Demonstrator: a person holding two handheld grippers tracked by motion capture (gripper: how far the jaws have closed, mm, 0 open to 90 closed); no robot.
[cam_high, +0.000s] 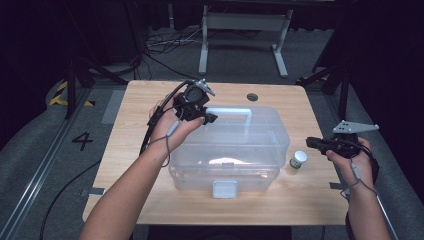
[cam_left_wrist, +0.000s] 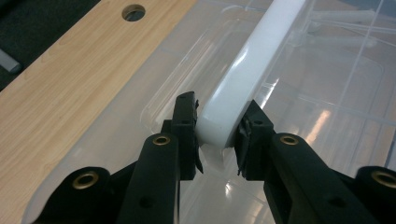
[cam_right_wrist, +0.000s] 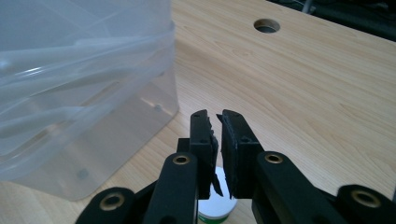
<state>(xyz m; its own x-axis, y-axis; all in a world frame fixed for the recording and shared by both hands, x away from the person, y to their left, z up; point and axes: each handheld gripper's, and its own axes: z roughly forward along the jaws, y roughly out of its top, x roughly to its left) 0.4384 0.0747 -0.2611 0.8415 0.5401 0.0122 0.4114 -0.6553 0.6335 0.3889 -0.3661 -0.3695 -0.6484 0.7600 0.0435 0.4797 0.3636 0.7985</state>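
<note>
A clear plastic storage box (cam_high: 235, 150) stands in the middle of the wooden table (cam_high: 145, 100). Its lid carries a white handle (cam_left_wrist: 252, 70) along the top. My left gripper (cam_left_wrist: 219, 109) is shut on the near end of that handle, a pad pressing each side. In the high view the left gripper (cam_high: 207, 117) sits at the lid's far left corner. A small white jar (cam_high: 298, 159) with a green label stands just right of the box. My right gripper (cam_high: 310, 142) hovers right of the jar, jaws close together and empty. In the right gripper view the jar (cam_right_wrist: 215, 207) shows just below the right gripper (cam_right_wrist: 218, 116).
The box has a white latch (cam_high: 224, 188) on its front wall. A round cable hole (cam_high: 252, 96) lies in the tabletop behind the box. Bare wood spreads right of the box wall (cam_right_wrist: 93, 116). Cables and a table frame (cam_high: 245, 30) lie on the floor beyond.
</note>
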